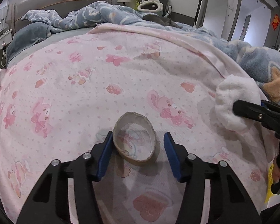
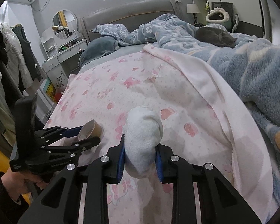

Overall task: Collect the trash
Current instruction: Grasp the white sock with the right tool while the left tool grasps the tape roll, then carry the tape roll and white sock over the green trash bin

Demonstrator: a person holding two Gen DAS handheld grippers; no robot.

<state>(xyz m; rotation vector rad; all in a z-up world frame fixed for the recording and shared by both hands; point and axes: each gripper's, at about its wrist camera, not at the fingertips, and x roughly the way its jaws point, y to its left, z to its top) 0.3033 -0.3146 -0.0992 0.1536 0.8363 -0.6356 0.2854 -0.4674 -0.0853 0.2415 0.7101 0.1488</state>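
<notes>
Cardboard ring [image 1: 134, 138] lying on pink printed sheet [image 1: 84, 85], near its front edge, between fingers of left gripper [image 1: 137, 155]. Left blue pad [image 1: 105, 155] touching ring's side, right pad apart from it; jaws part-way in, no squeeze visible. White wad of tissue [image 2: 142, 141] clamped between blue pads of right gripper [image 2: 140, 165], jaws narrow, wad bulging above and below the pads, raised off sheet. Blue fleece blanket [image 2: 261, 71] heaped along right side of bed. Grey cat [image 2: 215, 35] curled on blanket, well apart from both tools
</notes>
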